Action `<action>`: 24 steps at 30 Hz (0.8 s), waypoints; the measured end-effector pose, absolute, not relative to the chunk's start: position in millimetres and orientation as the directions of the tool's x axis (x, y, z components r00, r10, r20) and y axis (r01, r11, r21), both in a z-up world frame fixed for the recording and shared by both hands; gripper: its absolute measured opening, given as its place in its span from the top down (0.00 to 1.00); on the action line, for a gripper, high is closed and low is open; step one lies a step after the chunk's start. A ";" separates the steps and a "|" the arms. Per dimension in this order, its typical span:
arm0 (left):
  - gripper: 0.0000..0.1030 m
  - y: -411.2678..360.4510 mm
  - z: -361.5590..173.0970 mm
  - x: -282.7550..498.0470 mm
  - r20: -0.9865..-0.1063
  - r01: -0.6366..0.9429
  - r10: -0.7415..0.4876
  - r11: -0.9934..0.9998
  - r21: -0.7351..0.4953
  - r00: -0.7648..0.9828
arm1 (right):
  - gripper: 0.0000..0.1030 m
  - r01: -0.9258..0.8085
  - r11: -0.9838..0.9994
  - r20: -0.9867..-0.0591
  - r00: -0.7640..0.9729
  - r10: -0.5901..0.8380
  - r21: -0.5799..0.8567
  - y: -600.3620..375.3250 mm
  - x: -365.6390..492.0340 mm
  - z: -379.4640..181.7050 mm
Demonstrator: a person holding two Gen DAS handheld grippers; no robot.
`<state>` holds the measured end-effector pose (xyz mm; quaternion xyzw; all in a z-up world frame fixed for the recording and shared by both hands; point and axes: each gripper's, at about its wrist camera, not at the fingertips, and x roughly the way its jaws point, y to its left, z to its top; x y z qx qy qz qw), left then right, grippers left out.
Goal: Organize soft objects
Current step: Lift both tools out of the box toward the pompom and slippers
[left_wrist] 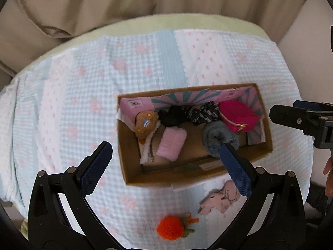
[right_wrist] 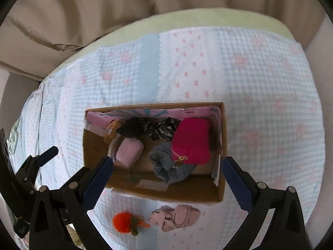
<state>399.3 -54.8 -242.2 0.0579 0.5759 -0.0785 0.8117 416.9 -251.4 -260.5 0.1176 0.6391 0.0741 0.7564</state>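
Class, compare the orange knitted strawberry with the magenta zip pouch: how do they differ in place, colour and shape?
The orange knitted strawberry lies outside the cardboard box, on the checked cloth; the magenta zip pouch sits inside the box, on the grey fluffy roll. The strawberry is round and fuzzy with green leaves; the pouch is flatter, with a gold zip pull. Neither is held.

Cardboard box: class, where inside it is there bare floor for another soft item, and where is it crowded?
In the cardboard box, bare floor shows along the near wall, between the pink folded cloth and the grey fuzzy roll, and at the left end. The far side is crowded: black scrunchie, magenta pouch, brown plush.
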 end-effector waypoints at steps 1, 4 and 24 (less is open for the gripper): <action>0.00 -54.6 -233.7 393.5 -0.939 0.192 -0.058 0.981 0.008 0.338 | 0.00 0.030 0.963 -0.948 0.182 0.259 0.269 -250.6 412.8 -252.8; 0.00 -53.2 -210.6 375.2 -0.921 0.179 -0.051 0.984 0.020 0.386 | 0.00 0.008 0.968 -0.941 0.236 0.242 0.251 -249.4 396.6 -225.4; 0.00 -19.3 -99.8 177.6 -0.798 0.059 -0.003 0.997 0.041 0.602 | 0.00 -0.102 0.988 -0.845 0.514 0.150 0.114 -234.6 214.9 -101.1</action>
